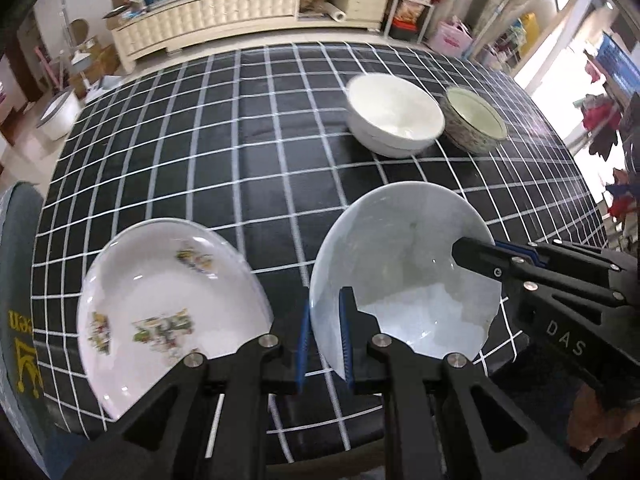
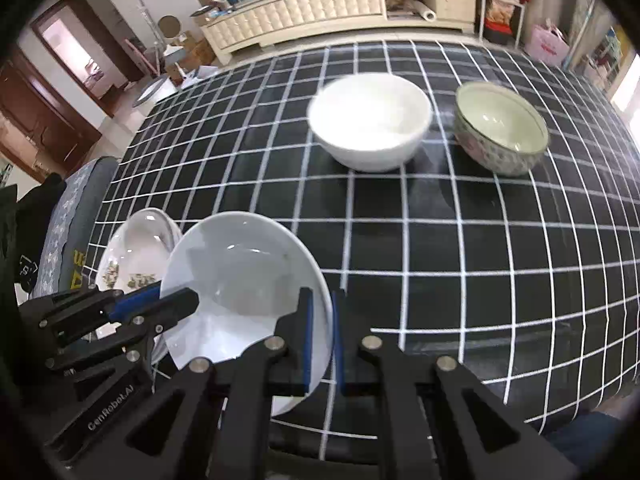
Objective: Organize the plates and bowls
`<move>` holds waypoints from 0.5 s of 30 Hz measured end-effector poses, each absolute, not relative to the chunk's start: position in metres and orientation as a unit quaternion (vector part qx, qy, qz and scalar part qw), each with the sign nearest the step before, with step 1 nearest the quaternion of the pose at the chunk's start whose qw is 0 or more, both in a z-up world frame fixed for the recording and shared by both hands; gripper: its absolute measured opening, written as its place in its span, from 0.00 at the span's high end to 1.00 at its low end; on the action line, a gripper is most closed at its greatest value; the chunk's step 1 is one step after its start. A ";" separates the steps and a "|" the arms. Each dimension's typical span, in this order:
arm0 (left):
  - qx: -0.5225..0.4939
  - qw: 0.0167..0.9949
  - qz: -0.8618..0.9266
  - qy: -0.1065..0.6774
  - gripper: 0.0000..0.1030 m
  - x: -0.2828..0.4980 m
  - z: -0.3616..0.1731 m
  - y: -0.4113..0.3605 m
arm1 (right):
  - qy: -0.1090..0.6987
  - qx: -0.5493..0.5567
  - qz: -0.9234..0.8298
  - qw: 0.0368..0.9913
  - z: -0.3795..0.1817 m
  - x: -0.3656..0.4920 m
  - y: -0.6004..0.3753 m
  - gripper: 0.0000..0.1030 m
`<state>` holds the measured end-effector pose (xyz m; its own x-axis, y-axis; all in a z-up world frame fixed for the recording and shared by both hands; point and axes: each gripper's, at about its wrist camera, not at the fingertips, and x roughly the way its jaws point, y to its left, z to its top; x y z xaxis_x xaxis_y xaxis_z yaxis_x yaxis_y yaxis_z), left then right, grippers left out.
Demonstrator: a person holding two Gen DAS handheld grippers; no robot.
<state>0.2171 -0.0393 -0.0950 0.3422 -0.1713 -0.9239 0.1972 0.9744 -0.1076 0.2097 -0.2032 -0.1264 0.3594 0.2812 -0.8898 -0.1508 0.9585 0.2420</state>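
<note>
Plates first: both grippers, left [image 1: 325, 342] and right [image 2: 320, 336], clamped opposite rims of a pale plate [image 1: 404, 264] above the table's [image 1: 224, 152] near edge, beside a flowered plate [image 1: 160, 304]; lowering it level looked wisest.

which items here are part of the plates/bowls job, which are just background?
Job:
pale plate, clamped by left gripper and right gripper
floral plate
white bowl
patterned bowl

Background:
cream cabinet
paper roll
pink bag
</note>
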 end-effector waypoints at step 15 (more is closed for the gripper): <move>0.032 0.797 -0.119 0.591 0.88 0.229 -0.126 -0.066 | 0.584 0.063 0.127 0.799 -0.154 0.219 -0.219 0.88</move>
